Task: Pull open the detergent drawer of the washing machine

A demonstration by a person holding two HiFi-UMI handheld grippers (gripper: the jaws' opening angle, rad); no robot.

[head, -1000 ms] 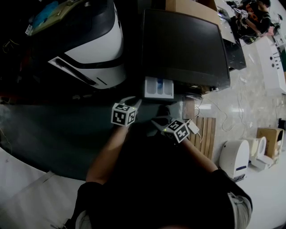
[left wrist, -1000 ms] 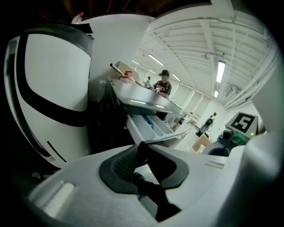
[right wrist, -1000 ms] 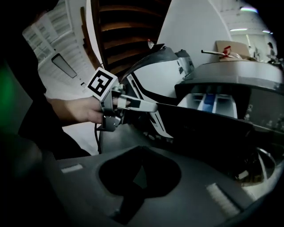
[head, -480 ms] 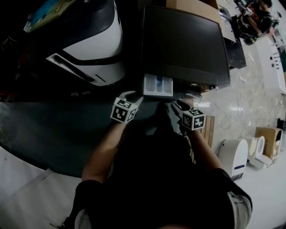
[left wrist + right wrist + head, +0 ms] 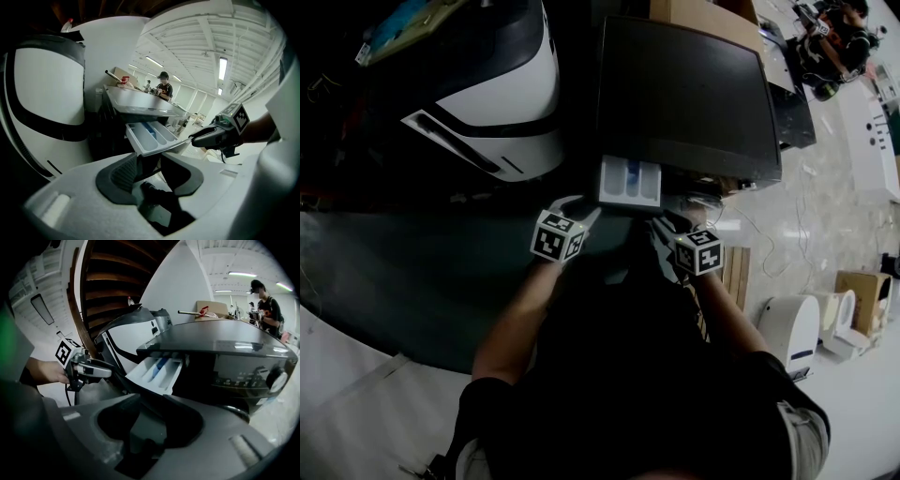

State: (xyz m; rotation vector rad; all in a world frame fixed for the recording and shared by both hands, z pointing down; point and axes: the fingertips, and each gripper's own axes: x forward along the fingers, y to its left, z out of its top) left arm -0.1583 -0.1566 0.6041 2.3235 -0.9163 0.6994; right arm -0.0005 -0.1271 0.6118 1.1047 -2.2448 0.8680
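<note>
The white detergent drawer [image 5: 630, 183] stands pulled out from the dark washing machine [image 5: 684, 94], and its compartments show, one with a blue insert [image 5: 149, 129]. My left gripper [image 5: 584, 208] is at the drawer's front left corner. Its jaws are opening, and the drawer's front edge [image 5: 154, 149] sits just above them without touching the pads. My right gripper [image 5: 666, 223] hangs open below the drawer's front right corner with nothing between its fingers. From the left gripper view the right gripper [image 5: 206, 137] reaches under the drawer's edge. The right gripper view shows the drawer [image 5: 157, 373] and the left gripper [image 5: 107, 372].
A large white and black appliance [image 5: 502, 94] stands to the left of the washer. A wooden pallet [image 5: 736, 272], a white device [image 5: 789, 328] and a cardboard box [image 5: 862, 286] sit on the floor at the right. A person [image 5: 836, 37] works at the far back.
My right gripper has swung up and to the right, from under the drawer to its right corner, and its jaws have opened. The left gripper stayed put and opened. The drawer stays out.
</note>
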